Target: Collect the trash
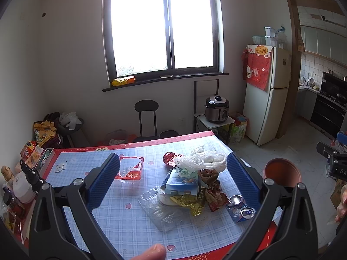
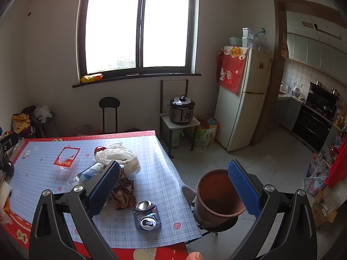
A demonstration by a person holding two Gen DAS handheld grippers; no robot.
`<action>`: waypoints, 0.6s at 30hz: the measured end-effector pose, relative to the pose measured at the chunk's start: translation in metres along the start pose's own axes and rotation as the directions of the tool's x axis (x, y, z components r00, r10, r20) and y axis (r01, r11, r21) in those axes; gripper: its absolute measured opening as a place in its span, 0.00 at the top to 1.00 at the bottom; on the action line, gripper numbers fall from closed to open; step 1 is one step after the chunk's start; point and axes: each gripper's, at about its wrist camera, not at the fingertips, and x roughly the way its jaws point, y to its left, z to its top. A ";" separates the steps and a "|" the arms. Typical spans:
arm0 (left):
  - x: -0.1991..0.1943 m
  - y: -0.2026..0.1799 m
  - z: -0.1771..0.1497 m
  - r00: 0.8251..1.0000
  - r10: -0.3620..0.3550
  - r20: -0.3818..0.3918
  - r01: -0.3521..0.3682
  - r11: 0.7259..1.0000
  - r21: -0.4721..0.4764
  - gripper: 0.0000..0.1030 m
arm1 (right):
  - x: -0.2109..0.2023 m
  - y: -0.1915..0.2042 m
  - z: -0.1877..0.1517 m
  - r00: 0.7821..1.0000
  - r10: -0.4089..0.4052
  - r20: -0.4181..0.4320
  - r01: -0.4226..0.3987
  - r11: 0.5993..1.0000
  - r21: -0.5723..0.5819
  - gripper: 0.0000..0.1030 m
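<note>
I held both sets of fingers wide apart with nothing between them, tilted down toward the surface (image 1: 134, 221). The trash lay in a loose heap near the surface's right edge: a white plastic bag (image 1: 203, 159) on top, a blue-and-white carton (image 1: 184, 182) under it, crumpled brown paper (image 1: 211, 191) to its right, a clear plastic sheet (image 1: 158, 208) toward me, and a crushed can (image 1: 240, 209) at the near right corner of the heap. A red-rimmed clear tray (image 1: 130, 169) sat apart, to the left.

From my left gripper (image 1: 173, 181) the heap lay straight ahead, framed between the two blue pads, so this hand seemed the better placed for the bag and carton. From my right gripper (image 2: 173, 186) the heap sat off to the left, partly behind the left pad, while the crushed can (image 2: 147, 215) lay below and between the pads, its two ends lined up toward and away from me. The brown bin (image 2: 216, 197) stood on the floor just beyond the surface's right edge, close to my right hand. I judged that anything lifted would have to travel rightward off the edge to reach it.
</note>
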 end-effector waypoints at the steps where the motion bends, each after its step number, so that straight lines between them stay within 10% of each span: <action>1: 0.000 0.000 0.000 1.000 -0.001 0.000 0.001 1.000 -0.001 0.05 | 0.000 0.000 0.000 1.000 -0.001 0.000 0.001 1.000 0.000 0.05; 18: 0.000 -0.001 -0.004 1.000 0.005 0.000 -0.005 1.000 -0.005 0.05 | 0.002 0.000 -0.002 1.000 -0.004 -0.002 0.004 1.000 0.000 0.05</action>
